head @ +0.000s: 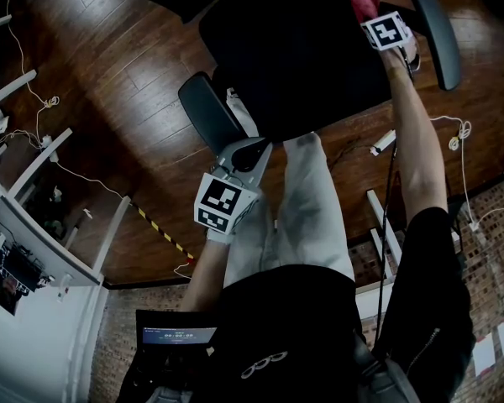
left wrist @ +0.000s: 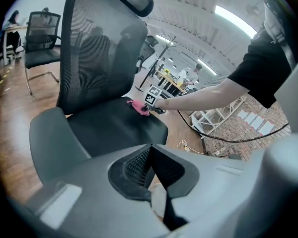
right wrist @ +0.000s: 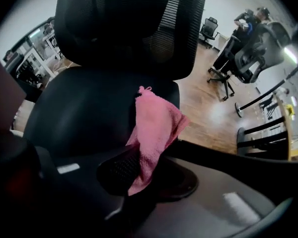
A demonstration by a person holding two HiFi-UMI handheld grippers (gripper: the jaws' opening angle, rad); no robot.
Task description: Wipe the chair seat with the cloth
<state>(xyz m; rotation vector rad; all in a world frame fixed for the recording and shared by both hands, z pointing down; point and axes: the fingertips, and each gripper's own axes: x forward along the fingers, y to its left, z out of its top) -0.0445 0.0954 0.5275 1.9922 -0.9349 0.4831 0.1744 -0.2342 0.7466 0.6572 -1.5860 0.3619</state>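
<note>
A black office chair fills the top of the head view, its seat [head: 302, 49] broad and dark. My right gripper [head: 368, 13] reaches over the seat's far right part and is shut on a pink cloth [head: 359, 1]. In the right gripper view the cloth [right wrist: 155, 125] hangs out of the jaws of that gripper [right wrist: 141, 158], above the seat [right wrist: 84, 108] and in front of the mesh backrest [right wrist: 129, 24]. My left gripper [head: 254, 149] sits near the seat's front edge beside the left armrest [head: 208, 112]. It [left wrist: 150, 150] is shut with nothing in it, facing the seat [left wrist: 114, 125] and the cloth [left wrist: 138, 106].
The right armrest [head: 437, 36] lies just beyond my right gripper. Cables [head: 462, 133] trail over the wooden floor. White desk frames [head: 34, 166] stand at the left and a power strip [head: 383, 143] lies at the right. Other office chairs [left wrist: 42, 48] stand in the room.
</note>
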